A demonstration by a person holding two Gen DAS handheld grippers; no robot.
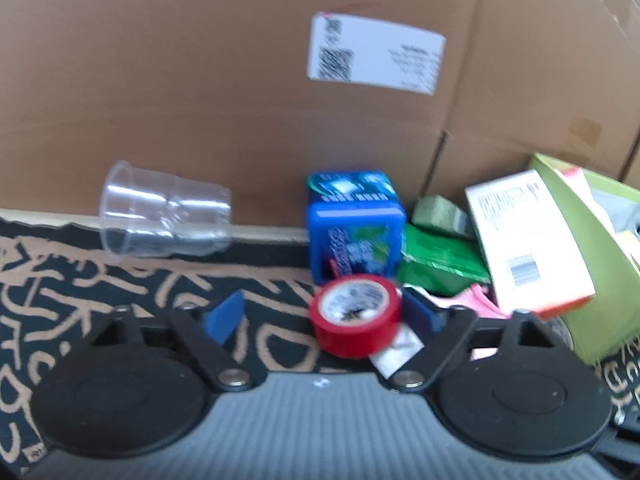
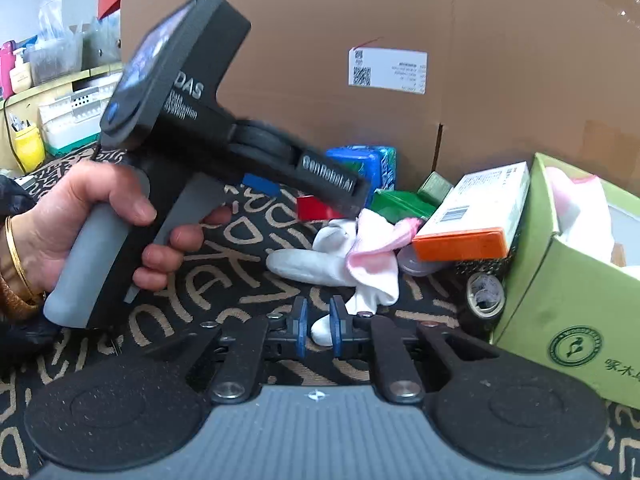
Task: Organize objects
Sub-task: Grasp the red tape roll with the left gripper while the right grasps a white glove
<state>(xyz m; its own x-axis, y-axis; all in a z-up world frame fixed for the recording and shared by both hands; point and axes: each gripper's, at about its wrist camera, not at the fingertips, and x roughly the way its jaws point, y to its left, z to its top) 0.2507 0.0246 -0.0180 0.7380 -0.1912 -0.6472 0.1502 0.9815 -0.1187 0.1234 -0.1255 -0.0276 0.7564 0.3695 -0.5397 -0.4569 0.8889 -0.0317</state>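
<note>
Left gripper [image 1: 324,316] jaws spread wide, nothing pinched; red tape roll [image 1: 355,315] sits between the blue pads, hard against the right-hand pad [image 1: 420,314], well clear of the left-hand pad [image 1: 224,316]. Roll looks tipped up on its edge on the patterned cloth [image 1: 120,280], core facing the camera. Blue box [image 1: 354,226] is just ahead of the fingertips, clear plastic cup [image 1: 164,210] lies on its side ahead-left against the cardboard carton [image 1: 200,80]. Step in hand looks like grabbing the tape: shift the tool slightly right so the roll is centred, then close squarely across the outer rim; an off-centre squeeze could roll it toward the blue box. Right gripper [image 2: 318,330] jaws nearly pressed together, narrow gap, holding nothing; white sock [image 2: 344,272] just ahead of its tips, green box [image 2: 560,300] to its right. Frame is blurred, so contact with the right-hand pad is uncertain.
</note>
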